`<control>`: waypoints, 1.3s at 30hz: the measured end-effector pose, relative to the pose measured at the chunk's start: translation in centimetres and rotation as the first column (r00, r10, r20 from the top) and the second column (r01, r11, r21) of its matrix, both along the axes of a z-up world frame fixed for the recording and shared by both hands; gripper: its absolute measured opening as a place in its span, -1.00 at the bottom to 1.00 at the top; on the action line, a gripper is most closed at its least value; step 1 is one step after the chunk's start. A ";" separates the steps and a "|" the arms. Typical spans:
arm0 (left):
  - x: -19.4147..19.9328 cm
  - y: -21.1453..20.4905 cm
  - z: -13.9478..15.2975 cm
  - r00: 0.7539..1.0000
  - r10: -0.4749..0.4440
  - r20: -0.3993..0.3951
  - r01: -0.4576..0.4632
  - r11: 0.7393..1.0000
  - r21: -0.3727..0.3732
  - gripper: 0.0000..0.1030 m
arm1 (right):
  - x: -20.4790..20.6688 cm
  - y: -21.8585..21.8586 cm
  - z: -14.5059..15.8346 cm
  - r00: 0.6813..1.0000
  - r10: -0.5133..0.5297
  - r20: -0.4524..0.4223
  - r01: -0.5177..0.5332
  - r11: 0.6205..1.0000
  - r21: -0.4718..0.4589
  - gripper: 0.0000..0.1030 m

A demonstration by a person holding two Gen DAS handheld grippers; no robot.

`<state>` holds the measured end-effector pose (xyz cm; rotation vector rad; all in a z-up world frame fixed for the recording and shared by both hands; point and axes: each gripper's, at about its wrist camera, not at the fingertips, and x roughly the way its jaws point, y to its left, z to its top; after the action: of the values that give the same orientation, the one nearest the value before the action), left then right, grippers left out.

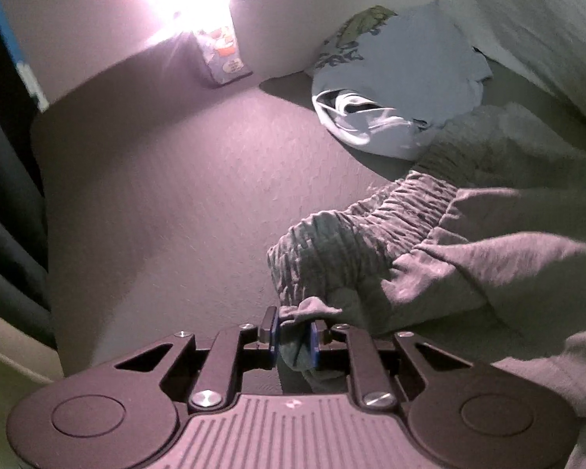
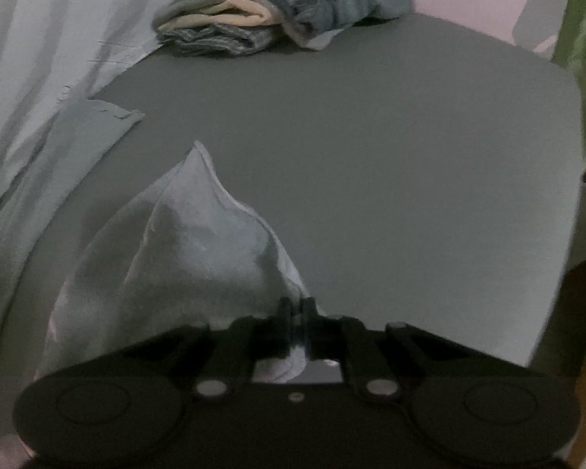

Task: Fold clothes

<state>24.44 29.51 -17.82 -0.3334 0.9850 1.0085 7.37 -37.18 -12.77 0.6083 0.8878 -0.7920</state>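
**A:** Your left tongs (image 1: 294,335) are clamped on a bunched bit of the grey garment (image 1: 429,242), right at its ribbed, elastic-looking edge. The cloth sits between the blue pads (image 1: 274,337) and trails away to the right across the table (image 1: 183,195).

**B:** And your right tongs (image 2: 297,306)?

**A:** Pinched together on a fold of pale fabric (image 2: 183,246). It rises in a peak just ahead of the tips and falls off toward the table's left edge. I cannot tell whether it is the same piece your left tongs hold.

**B:** Where does the rest lie?

**A:** In the left wrist view, a crumpled light T-shirt (image 1: 394,90) with a printed front sits at the far right part of the table, beyond the grey garment and apart from your tongs. A small printed carton (image 1: 222,54) stands at the far edge under a bright glare. In the right wrist view, a stack of folded clothes (image 2: 254,15) rests at the far edge of the grey table (image 2: 390,164), well apart from your tongs.
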 end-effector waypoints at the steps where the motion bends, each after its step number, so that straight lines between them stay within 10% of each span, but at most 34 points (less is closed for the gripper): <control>1: 0.2 -0.3 -0.1 1.000 -0.015 -0.016 0.015 1.000 0.021 -0.65 | -0.3 0.0 0.2 1.000 -0.018 0.000 0.018 1.000 0.003 -0.70; 4: 0.9 -1.4 -0.6 0.995 -0.065 -0.073 0.071 0.993 0.091 -0.64 | -1.9 -0.2 0.1 0.992 -0.097 0.077 0.089 0.990 0.106 -0.04; 8: 2.1 -3.7 -1.7 0.962 -0.163 -0.220 0.208 0.958 0.199 -0.65 | -1.9 -0.5 -0.4 0.985 -0.134 0.111 0.116 0.980 0.160 -0.01; 11: 2.9 -5.1 -2.8 0.921 -0.215 -0.324 0.305 0.917 0.259 -0.67 | -2.0 -0.7 -0.8 0.977 -0.163 0.135 0.134 0.970 0.201 -0.34; 13: 3.1 -5.4 -3.1 0.909 -0.226 -0.350 0.329 0.905 0.269 -0.70 | -2.0 -0.8 -0.9 0.971 -0.184 0.151 0.148 0.964 0.223 -0.93; 25: 3.1 -3.8 -2.4 0.941 -0.184 -0.282 0.252 0.941 0.225 -0.65 | 12.7 2.0 9.9 0.906 0.126 0.403 -0.114 0.992 -0.052 -0.92; 26: 3.2 -3.8 -2.4 0.943 -0.179 -0.282 0.247 0.942 0.226 -0.65 | 14.2 2.2 10.9 0.893 0.161 0.420 -0.141 0.987 -0.078 -0.89; 28: 3.3 -3.7 -2.4 0.944 -0.171 -0.282 0.238 0.945 0.224 -0.65 | 17.3 2.7 12.8 0.862 0.231 0.452 -0.191 0.972 -0.133 -0.21; 31: 3.5 -3.6 -2.5 0.947 -0.160 -0.280 0.226 0.948 0.223 -0.65 | 21.5 3.4 15.5 0.809 0.331 0.486 -0.258 0.942 -0.213 0.05; 39: 4.1 -3.9 -2.7 0.943 -0.133 -0.306 0.209 0.950 0.232 -0.65 | 15.5 0.5 5.6 0.959 0.158 0.237 -0.138 0.986 -0.098 0.05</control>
<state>28.57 25.58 -20.47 0.1229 1.1048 1.0282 22.82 -36.68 -7.21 0.5480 0.6637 -0.5992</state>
